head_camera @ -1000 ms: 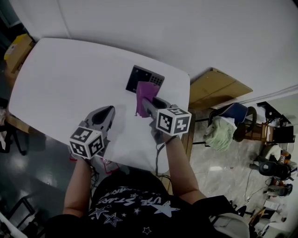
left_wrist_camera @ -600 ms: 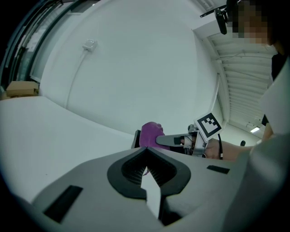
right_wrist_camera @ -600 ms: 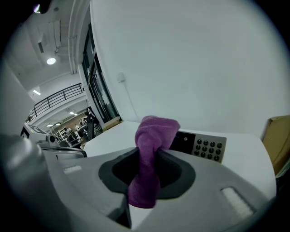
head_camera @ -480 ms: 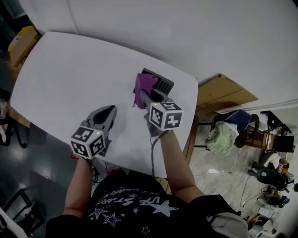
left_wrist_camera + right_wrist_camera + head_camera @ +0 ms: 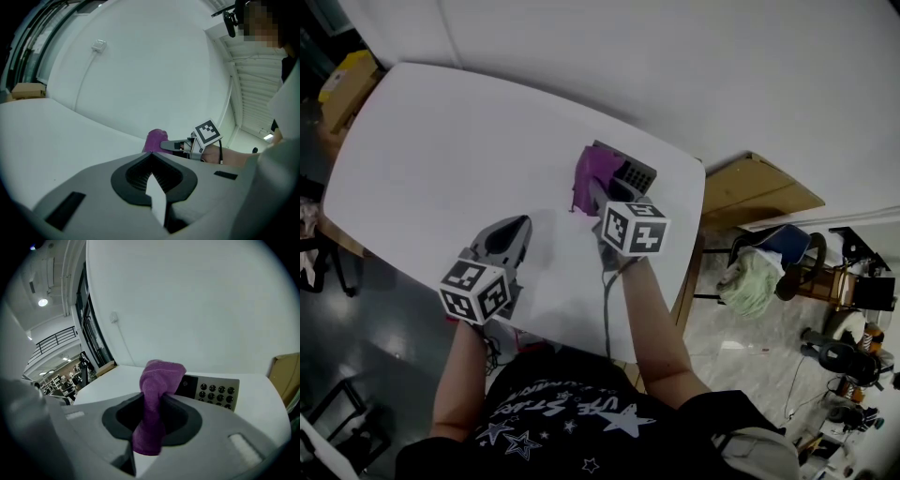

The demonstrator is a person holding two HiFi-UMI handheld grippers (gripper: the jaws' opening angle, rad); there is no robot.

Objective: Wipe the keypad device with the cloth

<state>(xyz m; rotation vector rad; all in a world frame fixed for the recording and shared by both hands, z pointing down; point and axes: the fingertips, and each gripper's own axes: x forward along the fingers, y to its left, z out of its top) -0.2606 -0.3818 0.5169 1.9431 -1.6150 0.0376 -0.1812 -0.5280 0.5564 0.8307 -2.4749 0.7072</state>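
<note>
Over at the far edge of the desk (image 5: pixel 441 141) my right tool (image 5: pixel 154 399) pinches the purple cloth (image 5: pixel 157 380) onto the keypad device (image 5: pixel 213 392), so I'd guess mid-wipe with the button side left, while my left tool (image 5: pixel 152 164) sits closed and empty.

The head camera is looking steeply down from above the person (image 5: pixel 572 412), taking in the whole white table (image 5: pixel 441 141) with the keypad device (image 5: pixel 633 174) near its far right edge. The camera on the right gripper (image 5: pixel 594 192) is sitting close behind the keypad device, facing across it to the wall (image 5: pixel 187 301). The camera on the left gripper (image 5: pixel 523 219) is looking from farther back and left of the keypad device, toward the purple cloth (image 5: pixel 156 139), which all three views are sharing.
</note>
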